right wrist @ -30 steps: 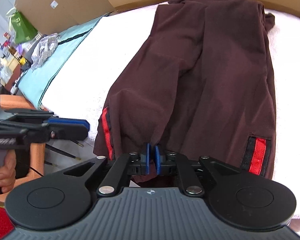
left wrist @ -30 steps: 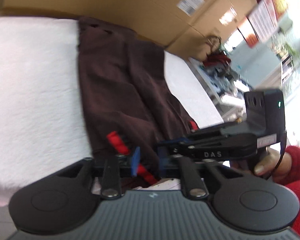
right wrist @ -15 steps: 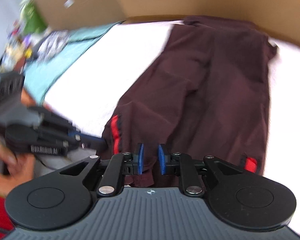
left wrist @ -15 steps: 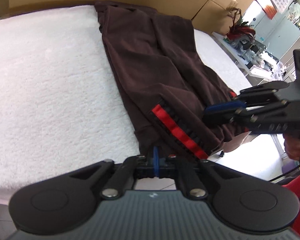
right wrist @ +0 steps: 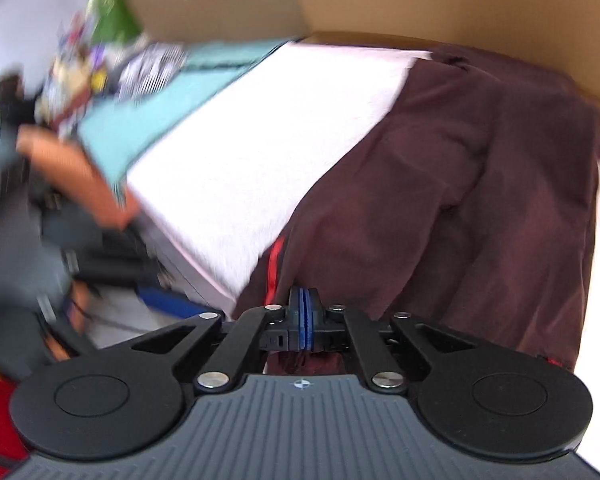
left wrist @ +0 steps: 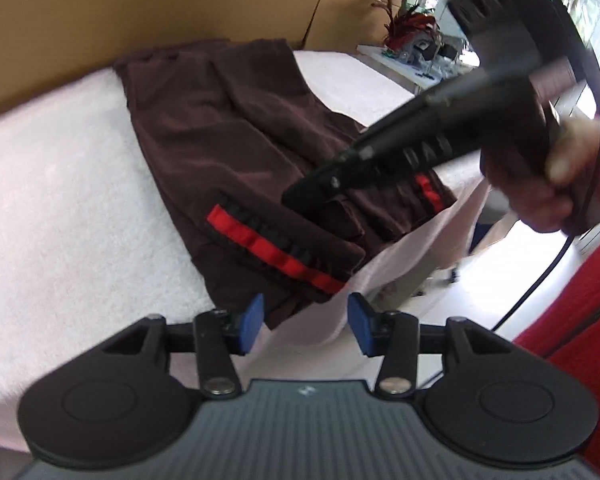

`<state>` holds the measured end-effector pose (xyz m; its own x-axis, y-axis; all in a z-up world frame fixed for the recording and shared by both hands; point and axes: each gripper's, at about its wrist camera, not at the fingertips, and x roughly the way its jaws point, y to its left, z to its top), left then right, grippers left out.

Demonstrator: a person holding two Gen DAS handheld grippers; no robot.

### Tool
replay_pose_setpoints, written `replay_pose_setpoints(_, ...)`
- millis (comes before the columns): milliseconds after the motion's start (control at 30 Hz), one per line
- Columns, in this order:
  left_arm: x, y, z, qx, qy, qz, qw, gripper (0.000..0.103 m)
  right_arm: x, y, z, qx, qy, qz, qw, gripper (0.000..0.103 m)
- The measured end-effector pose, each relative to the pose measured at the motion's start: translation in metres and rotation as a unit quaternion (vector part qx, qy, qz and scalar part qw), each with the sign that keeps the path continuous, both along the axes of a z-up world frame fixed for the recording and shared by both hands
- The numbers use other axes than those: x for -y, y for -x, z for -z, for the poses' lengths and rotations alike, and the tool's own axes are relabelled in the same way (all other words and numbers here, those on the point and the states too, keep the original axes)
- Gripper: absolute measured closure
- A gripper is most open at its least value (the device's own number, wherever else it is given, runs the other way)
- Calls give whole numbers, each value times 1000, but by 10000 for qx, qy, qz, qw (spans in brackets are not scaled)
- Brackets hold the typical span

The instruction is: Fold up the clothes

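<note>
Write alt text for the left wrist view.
The left gripper, jaws open and empty, hovers at the near hem of dark brown trousers with red-and-black side stripes, spread on a white fleecy cover. The right gripper, held in a hand, reaches onto the trousers from the right.

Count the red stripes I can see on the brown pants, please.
2 on the brown pants: one long red stripe along the near leg hem by the table edge, and one shorter red stripe on the far leg, partly behind the right gripper. Others may be hidden.
</note>
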<state>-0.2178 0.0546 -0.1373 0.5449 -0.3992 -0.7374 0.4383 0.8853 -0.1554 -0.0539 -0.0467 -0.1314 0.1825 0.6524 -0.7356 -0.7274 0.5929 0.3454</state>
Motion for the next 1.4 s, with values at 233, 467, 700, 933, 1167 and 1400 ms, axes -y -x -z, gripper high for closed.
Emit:
replay_pose_setpoints(233,43,6,13,424,-824,222,9955,37,17,-19,-2,-281,-60,555,9980,101)
replay_pose_setpoints(467,44,2,21,632,-1031,-292,9922,51,39,4,-1,247,283,405,9985,89)
replay_pose_setpoints(700,20,4,13,555,-909,-923,9900,53,40,56,5,1408,816,-920,9824,65)
replay_pose_setpoints(933,2,4,7,321,-268,-1000,9941,57,22,74,6,1776,901,-956,9753,62)
replay_pose_setpoints(1167,-2,0,10,402,-481,-727,9954,58,-10,95,17,2581,1470,-535,9534,62)
replay_pose_setpoints(1400,12,16,16,803,-981,136,9918,42,-15,102,23,2678,1712,-88,9481,62)
